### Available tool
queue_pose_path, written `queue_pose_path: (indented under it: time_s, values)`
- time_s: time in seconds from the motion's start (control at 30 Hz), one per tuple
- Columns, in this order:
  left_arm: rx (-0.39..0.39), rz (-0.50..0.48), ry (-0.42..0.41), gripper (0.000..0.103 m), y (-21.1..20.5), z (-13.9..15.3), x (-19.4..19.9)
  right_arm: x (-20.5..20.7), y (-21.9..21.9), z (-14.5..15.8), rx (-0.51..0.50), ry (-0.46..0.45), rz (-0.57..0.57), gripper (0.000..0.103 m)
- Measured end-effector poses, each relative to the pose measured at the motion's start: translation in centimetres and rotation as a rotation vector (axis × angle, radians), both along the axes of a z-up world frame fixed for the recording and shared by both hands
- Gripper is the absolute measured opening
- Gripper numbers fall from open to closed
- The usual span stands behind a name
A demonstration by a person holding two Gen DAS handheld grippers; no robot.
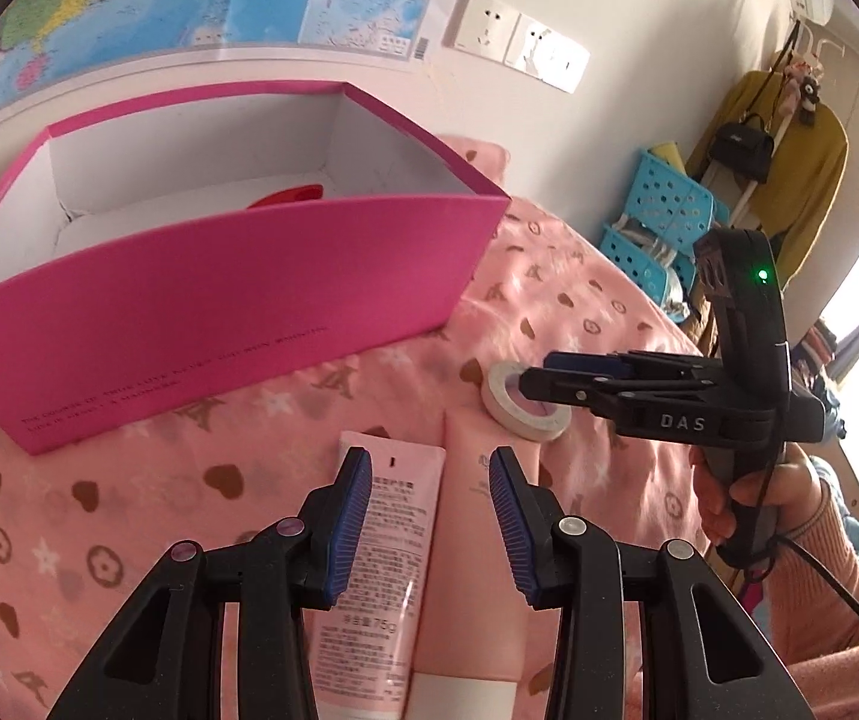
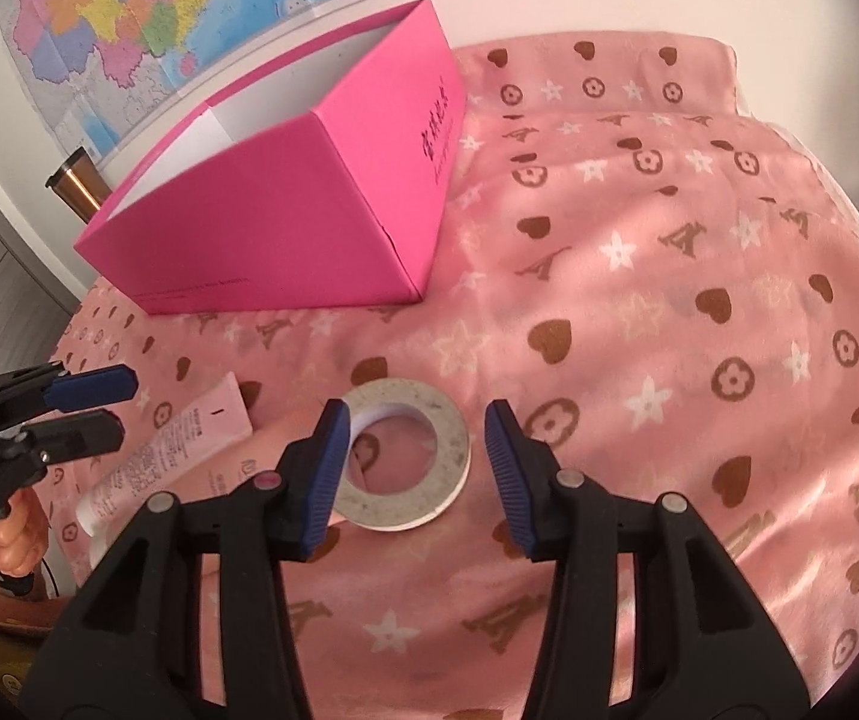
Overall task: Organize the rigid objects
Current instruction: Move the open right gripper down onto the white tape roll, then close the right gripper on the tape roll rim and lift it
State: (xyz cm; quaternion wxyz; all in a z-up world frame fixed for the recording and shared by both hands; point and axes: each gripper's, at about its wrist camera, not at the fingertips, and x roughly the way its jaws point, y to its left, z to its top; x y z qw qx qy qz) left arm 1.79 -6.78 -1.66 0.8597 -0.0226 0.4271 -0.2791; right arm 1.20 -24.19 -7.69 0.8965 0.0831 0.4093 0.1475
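While both jaws gape, the tape roll lies between the right gripper's, two tubes between the left's.

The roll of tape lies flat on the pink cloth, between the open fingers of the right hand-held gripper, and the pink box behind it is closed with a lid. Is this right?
Not quite. The pink box has no lid: the left wrist view looks into its open top and white inside. The rest holds: the roll of tape lies flat on the pink cloth, between the open fingers of the right hand-held gripper.
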Motion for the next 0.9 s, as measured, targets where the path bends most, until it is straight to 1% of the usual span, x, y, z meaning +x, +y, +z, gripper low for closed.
queue_pose_path:
  time_s: [0.1,0.17,0.2,0.23,0.3,0.37,0.47,0.5,0.53,0.73,0.83,0.9]
  values:
    - [0.011,-0.005,0.0,0.041,-0.3,-0.1,0.0,0.1,0.2,-0.4,-0.018,0.008,0.004,0.043]
    - [0.015,-0.004,0.002,0.041,-0.3,-0.1,0.0,0.1,0.3,-0.4,-0.027,0.004,0.007,0.042]
    - [0.016,-0.004,0.005,0.041,-0.4,-0.1,0.1,0.1,0.4,-0.4,-0.035,0.004,0.007,0.039]
    - [0.018,-0.004,0.006,0.041,-0.4,-0.2,0.1,0.1,0.3,-0.4,-0.04,0.005,0.008,0.035]
    - [0.024,-0.004,0.008,0.041,-0.5,-0.2,0.1,0.3,0.3,-0.5,-0.051,0.004,0.006,0.03]
    - [0.03,-0.006,0.009,0.041,-0.6,-0.2,0.1,0.3,0.3,-0.5,-0.058,0.004,0.008,0.029]
    - [0.037,-0.013,0.009,0.041,-0.9,-0.2,0.0,0.2,0.4,-0.5,-0.081,0.003,0.005,0.024]
    - [0.039,-0.016,0.009,0.041,-1.0,-0.2,0.0,0.2,0.4,-0.5,-0.091,0.003,-0.002,0.019]
    - [0.04,-0.02,0.01,0.041,-1.1,-0.3,0.0,0.2,0.4,-0.5,-0.095,0.005,-0.004,0.017]
    - [0.056,-0.037,0.015,0.041,-1.7,-0.3,0.0,0.0,0.4,-0.2,-0.091,-0.008,-0.007,0.016]
    - [0.051,-0.05,0.019,0.041,-2.1,-0.3,0.0,-0.7,0.7,0.8,-0.077,-0.038,-0.007,0.016]
    - [0.048,-0.056,0.022,0.039,-2.3,-0.3,0.0,-1.2,1.2,1.4,-0.068,-0.058,-0.003,0.016]
